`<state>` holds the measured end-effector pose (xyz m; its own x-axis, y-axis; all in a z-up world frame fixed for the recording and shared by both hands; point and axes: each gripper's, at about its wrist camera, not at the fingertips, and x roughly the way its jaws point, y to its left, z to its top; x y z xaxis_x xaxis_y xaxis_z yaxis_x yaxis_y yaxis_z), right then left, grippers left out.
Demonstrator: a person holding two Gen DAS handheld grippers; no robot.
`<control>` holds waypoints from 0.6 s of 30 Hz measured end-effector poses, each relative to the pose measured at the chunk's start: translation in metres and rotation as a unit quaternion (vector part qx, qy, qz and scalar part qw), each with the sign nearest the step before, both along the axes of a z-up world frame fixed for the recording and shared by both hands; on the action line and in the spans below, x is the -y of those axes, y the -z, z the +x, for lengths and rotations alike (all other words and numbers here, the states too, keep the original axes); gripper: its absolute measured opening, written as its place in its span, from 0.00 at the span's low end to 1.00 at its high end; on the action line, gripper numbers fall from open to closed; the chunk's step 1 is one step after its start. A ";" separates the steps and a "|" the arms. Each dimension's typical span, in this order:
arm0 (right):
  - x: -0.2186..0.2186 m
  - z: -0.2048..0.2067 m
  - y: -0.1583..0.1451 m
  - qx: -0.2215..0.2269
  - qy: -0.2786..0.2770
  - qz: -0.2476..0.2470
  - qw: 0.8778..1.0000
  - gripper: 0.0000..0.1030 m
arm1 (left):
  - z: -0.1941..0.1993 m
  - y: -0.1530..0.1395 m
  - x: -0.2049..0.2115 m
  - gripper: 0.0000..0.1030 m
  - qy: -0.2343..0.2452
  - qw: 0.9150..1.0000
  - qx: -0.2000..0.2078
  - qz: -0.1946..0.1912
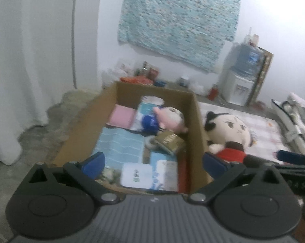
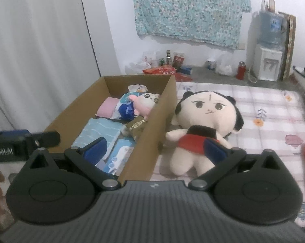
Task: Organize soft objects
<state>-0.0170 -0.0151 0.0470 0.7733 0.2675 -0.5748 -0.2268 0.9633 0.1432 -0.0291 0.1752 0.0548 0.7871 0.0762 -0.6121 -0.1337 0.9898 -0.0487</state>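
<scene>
surface: checked sheet [image 2: 263, 101], cardboard box [image 2: 152, 125] at 9 o'clock of big doll [image 2: 205, 109]; room: floral cloth [image 2: 189, 10] on wall | left gripper [image 1: 152, 162] and right gripper [image 2: 156, 147] both spread wide, nothing held

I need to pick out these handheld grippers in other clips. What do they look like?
Both look alike. The left gripper and the right gripper each have a grey ribbed body, two round black discs, black linkage arms with silver pivot pins, and blue fingers. The right wrist view shows the left one side-on at the picture's left edge, black and blue with white lettering too blurred to read.
</scene>
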 end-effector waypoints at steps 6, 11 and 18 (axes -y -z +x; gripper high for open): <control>-0.008 -0.016 0.000 0.016 0.020 -0.034 0.999 0.99 | -0.003 0.000 0.016 1.00 -0.007 0.995 -0.024 0.096; -0.010 -0.024 0.002 0.005 0.036 -0.047 0.998 0.99 | -0.011 0.006 0.021 1.00 -0.011 0.994 -0.016 0.104; -0.027 -0.023 0.015 -0.041 0.015 -0.077 0.996 0.99 | -0.009 0.010 0.010 1.00 -0.033 0.995 -0.055 0.075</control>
<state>-0.0398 0.0120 0.0317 0.7291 0.1476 -0.6683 -0.1904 0.9817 0.0091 -0.0378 0.1649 0.0447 0.7062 0.2227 -0.6721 -0.1946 0.9737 0.1182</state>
